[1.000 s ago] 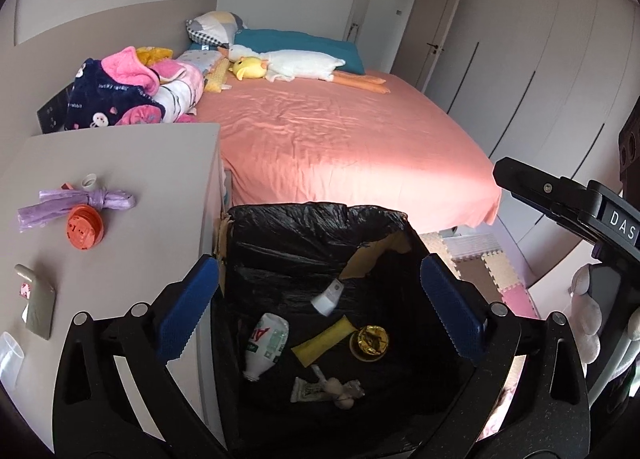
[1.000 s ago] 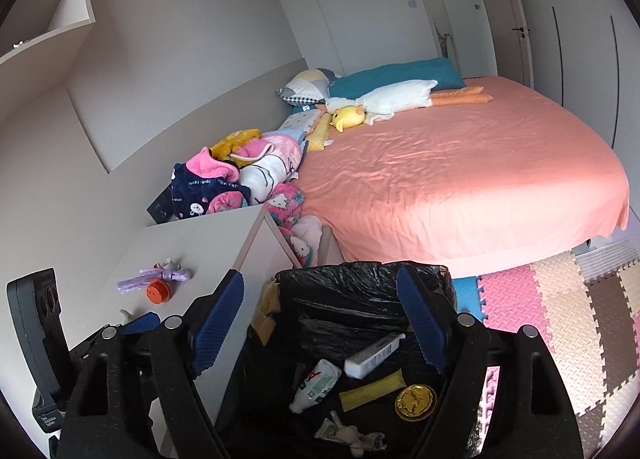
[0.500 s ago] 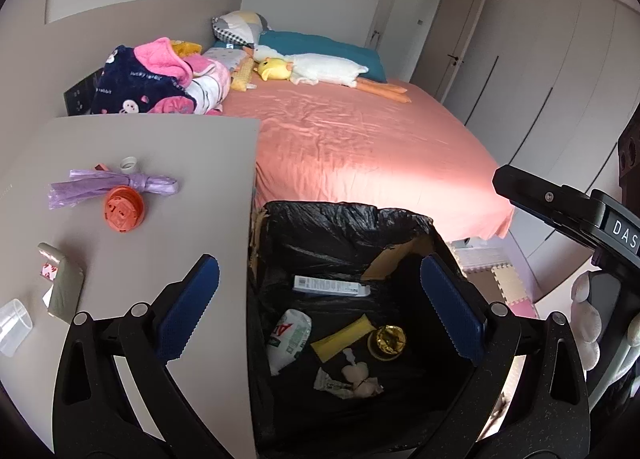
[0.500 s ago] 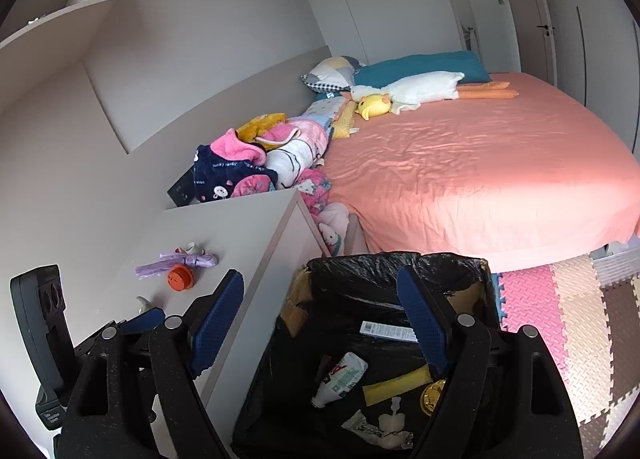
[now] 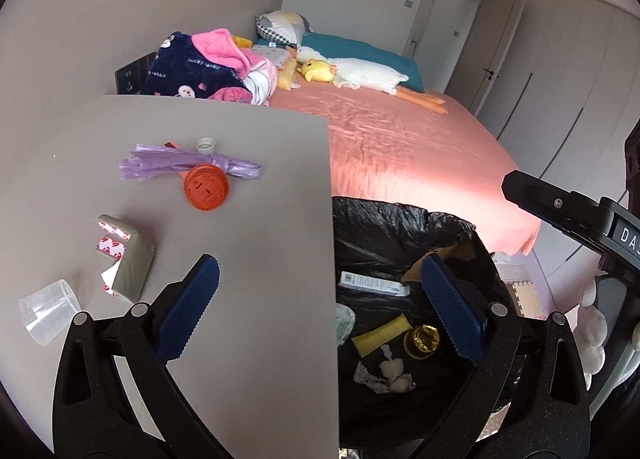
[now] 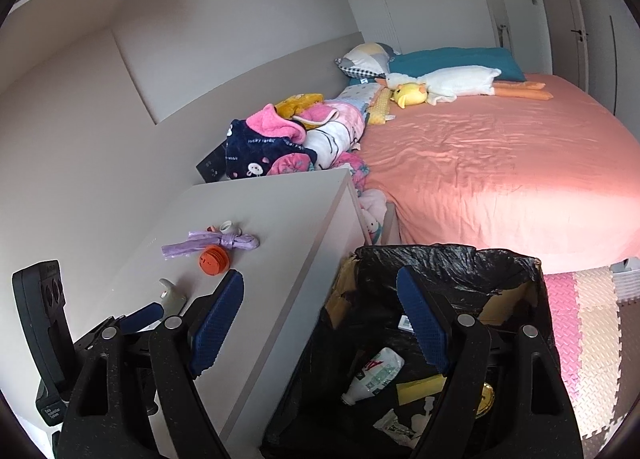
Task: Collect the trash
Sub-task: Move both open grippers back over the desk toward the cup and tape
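Left wrist view: my left gripper (image 5: 316, 309) is spread empty; I judge the orange lid (image 5: 206, 187) at centre left is next, needing a reach past the purple bag (image 5: 184, 165). Right wrist view: my right gripper (image 6: 320, 319) gapes empty above the bin (image 6: 440, 259) at lower right

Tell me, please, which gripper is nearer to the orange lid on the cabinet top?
Left. The left gripper hangs over the cabinet top's edge, with the orange lid just ahead of its left finger. The right gripper sits further back, over the bin.
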Tool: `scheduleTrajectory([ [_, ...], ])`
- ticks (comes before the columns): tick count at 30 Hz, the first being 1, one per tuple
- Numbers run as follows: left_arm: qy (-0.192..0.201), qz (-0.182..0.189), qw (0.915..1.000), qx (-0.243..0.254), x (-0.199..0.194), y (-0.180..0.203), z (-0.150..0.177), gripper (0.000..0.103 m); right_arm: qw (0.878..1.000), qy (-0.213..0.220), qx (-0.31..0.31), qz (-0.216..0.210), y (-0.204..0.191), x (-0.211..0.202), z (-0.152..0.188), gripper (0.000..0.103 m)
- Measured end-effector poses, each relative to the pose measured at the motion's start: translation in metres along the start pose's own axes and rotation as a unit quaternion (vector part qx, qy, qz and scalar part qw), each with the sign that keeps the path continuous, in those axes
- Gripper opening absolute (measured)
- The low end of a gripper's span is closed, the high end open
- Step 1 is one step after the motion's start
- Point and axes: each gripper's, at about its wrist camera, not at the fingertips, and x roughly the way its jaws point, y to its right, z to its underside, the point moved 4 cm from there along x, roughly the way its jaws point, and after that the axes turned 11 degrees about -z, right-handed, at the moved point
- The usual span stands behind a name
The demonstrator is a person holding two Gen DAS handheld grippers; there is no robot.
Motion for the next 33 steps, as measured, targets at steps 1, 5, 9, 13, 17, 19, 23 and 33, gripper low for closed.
scheduleTrajectory([
  [1, 0.001, -0.004, 1.0, -0.003, 0.0, -0.004, 0.0, 0.097, 1.0, -0.002, -0.001, -0.002, -0.002, 0.002, 0.0, 0.079],
  [5, 0.002, -0.015, 0.9998, -0.016, -0.003, -0.021, 0.003, 0.097, 1.0, -0.011, -0.011, -0.014, -0.016, 0.016, 0.002, 0.079],
  [9, 0.0, -0.032, 0.9992, -0.026, -0.007, -0.036, 0.009, 0.097, 0.999, -0.016, -0.019, -0.027, -0.029, 0.027, 0.003, 0.079],
  [13, -0.001, -0.049, 0.9983, -0.033, -0.009, -0.051, 0.012, 0.097, 0.999, -0.024, -0.025, -0.039, -0.041, 0.039, 0.006, 0.079],
  [17, -0.002, -0.063, 0.997, -0.044, -0.011, -0.067, 0.015, 0.097, 0.998, -0.035, -0.034, -0.05, -0.053, 0.052, 0.01, 0.079],
  [19, -0.001, -0.072, 0.9962, -0.049, -0.012, -0.074, 0.017, 0.097, 0.997, -0.04, -0.037, -0.055, -0.059, 0.057, 0.013, 0.079],
  [23, 0.002, -0.092, 0.9941, -0.058, -0.016, -0.09, 0.02, 0.097, 0.996, -0.05, -0.045, -0.066, -0.071, 0.068, 0.016, 0.079],
  [33, -0.003, -0.134, 0.9876, -0.083, -0.018, -0.128, 0.029, 0.097, 0.991, -0.08, -0.055, -0.088, -0.096, 0.098, 0.025, 0.079],
])
